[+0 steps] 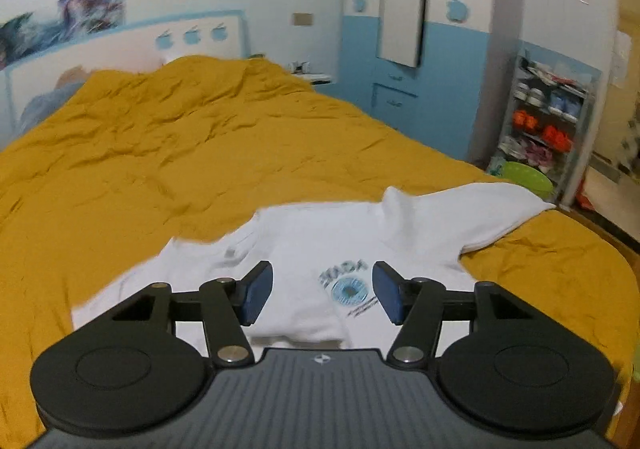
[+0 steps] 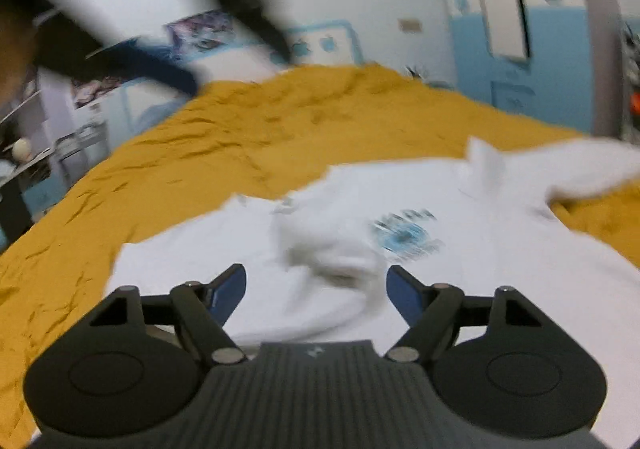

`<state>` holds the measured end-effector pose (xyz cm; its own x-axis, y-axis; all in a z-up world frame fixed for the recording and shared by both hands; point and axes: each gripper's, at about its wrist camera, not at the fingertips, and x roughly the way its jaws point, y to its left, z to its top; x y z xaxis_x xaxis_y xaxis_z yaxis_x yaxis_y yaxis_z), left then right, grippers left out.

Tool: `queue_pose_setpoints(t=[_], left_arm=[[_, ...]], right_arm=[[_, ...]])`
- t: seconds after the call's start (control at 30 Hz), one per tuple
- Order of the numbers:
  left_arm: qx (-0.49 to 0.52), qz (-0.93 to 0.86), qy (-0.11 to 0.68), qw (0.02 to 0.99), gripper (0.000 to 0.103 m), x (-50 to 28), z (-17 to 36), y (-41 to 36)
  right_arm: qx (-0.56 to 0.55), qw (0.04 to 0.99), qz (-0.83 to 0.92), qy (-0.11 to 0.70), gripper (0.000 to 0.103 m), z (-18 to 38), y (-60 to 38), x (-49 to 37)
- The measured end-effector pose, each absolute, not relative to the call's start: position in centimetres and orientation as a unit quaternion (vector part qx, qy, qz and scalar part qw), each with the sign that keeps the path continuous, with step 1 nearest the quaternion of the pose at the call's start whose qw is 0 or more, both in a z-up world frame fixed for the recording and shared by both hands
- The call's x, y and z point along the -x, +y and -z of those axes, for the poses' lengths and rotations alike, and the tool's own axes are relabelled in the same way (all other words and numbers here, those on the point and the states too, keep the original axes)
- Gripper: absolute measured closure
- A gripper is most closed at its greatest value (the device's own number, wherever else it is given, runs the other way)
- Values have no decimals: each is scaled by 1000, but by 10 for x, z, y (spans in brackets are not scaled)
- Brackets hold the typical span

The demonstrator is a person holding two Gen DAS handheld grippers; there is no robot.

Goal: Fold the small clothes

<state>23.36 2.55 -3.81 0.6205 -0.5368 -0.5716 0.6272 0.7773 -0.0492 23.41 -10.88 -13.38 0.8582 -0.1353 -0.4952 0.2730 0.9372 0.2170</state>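
A white long-sleeved top (image 1: pixel 320 237) with a round blue chest print (image 1: pixel 349 289) lies spread on the mustard-yellow bed cover (image 1: pixel 180 153). One sleeve (image 1: pixel 480 209) stretches out to the right; the other is folded across the body. My left gripper (image 1: pixel 322 291) is open and empty, hovering just above the chest print. In the right wrist view the same top (image 2: pixel 460 249) fills the foreground, blurred. My right gripper (image 2: pixel 316 289) is open and empty above the bunched sleeve (image 2: pixel 336 261). The left gripper shows as a dark blur (image 2: pixel 132 61) at upper left.
The bed has a white and blue headboard (image 1: pixel 128 45) at the far end. A blue wardrobe (image 1: pixel 420 49) and a shelf rack (image 1: pixel 548 117) with a green basin (image 1: pixel 524 175) stand to the right. The bed's right edge (image 1: pixel 608 249) drops to the floor.
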Motion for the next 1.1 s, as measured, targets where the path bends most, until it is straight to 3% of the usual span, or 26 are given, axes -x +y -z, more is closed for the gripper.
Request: queue_pose_setpoints(t=[0.2,0.4,0.5,0.8,0.87,1.1], left_arm=[[25,228,308,923,35,-233,45,102],[117,133,304,936,35,-212,68,173],[138,90,325,931,38,-219,85,169],[188,63,362,911,40,-204,111,168],[200,63,359,909,40,-199,110,168],[166,46,372,912,40,-199,98,151]], right_arm=[[-126,948,111,269,37,121,-144,-222],[24,962,97,253,41,100,-156,-160],[61,959,100,257,48,85,-159,-143],[125,956,113,239,48,47,-135,-103],[111,957,101,250,49,43,-131,-109],[38,947,35,318,64,30,-129,-162]])
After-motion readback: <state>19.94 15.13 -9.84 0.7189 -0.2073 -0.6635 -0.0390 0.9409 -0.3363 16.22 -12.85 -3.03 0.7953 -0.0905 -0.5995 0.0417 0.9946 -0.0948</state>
